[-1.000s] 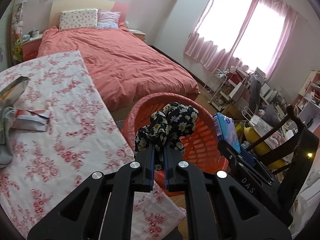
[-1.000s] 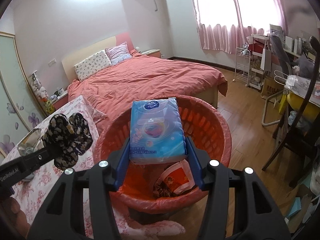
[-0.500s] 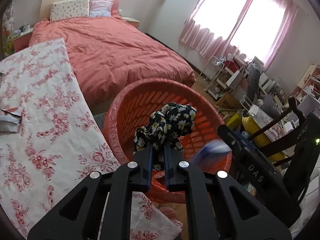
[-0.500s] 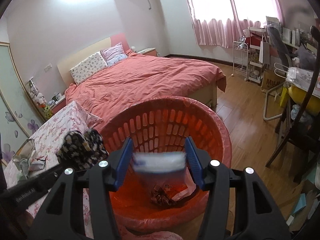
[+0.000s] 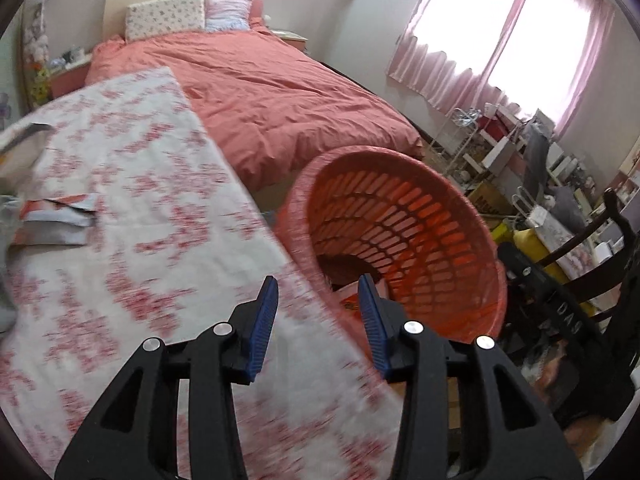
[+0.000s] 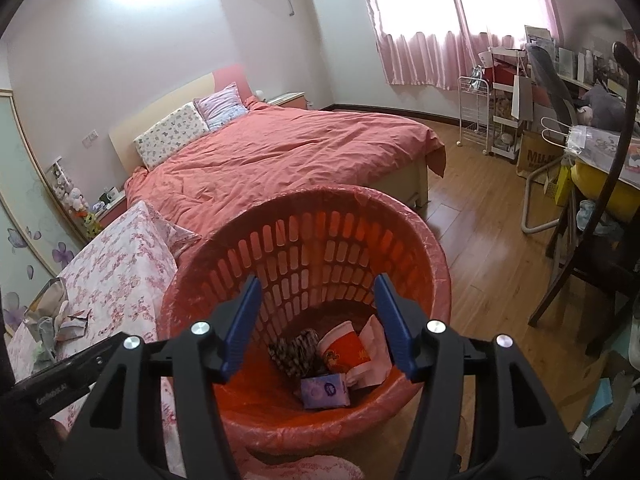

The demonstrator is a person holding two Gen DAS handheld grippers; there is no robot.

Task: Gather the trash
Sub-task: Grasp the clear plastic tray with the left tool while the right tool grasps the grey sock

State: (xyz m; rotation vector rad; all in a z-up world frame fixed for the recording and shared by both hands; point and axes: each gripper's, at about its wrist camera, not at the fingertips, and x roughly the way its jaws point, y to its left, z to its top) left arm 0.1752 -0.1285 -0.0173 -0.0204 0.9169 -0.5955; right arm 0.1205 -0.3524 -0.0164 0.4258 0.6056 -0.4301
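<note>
My left tongs are opening with nothing between the blue pads, hanging over the seam where the table in its pink-flowered cloth meets the rim of the red basket; that view is smeared, so I cannot read the fine detail on the cloth. My right tongs stand wide and are opening a little further, also empty, poised above the mouth of the same basket, which carries a thin pink liner over its slotted wall. Looking down between the right pads I see the trash at the bottom: a dark floral cloth bundle at about 9 o'clock of the basket floor, a red paper cup lying on its side just beside it toward 12 o'clock, pale crumpled wrapping touching the cup at 3 o'clock, and a small purple tissue pack at 6 o'clock. At 9 o'clock in the left view a torn red-and-white wrapper lies flat on the table, well apart from the basket, with more litter at the frame edge that I cannot make out. The bed with its coral cover lies beyond the basket at 12 o'clock.
</note>
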